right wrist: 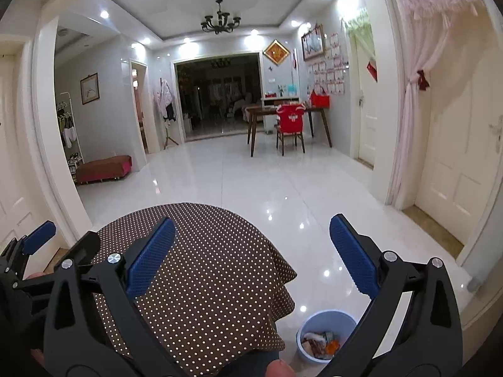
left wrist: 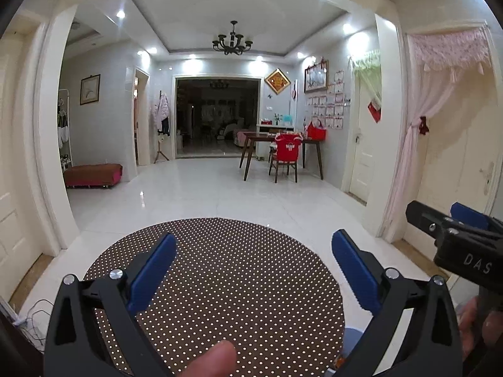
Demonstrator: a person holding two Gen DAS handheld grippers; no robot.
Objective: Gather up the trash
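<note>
My left gripper point(left wrist: 254, 245) is open and empty above a round table with a brown polka-dot cloth point(left wrist: 220, 282). My right gripper point(right wrist: 253, 235) is open and empty over the table's right edge point(right wrist: 220, 282). A light blue bin point(right wrist: 327, 334) stands on the floor right of the table, with crumpled wrappers and paper scraps inside point(right wrist: 320, 341). A sliver of the bin shows in the left wrist view point(left wrist: 352, 339). The right gripper appears at the right edge of the left wrist view point(left wrist: 446, 220). The left gripper's blue finger point(right wrist: 39, 240) shows at the left of the right wrist view. No trash shows on the cloth.
A glossy white tiled floor point(right wrist: 267, 182) stretches ahead. A dining table point(right wrist: 283, 116) with a red-covered chair point(right wrist: 290, 125) stands far right. A red bench point(right wrist: 103, 168) sits far left. A curtained door point(right wrist: 440, 125) is at the right.
</note>
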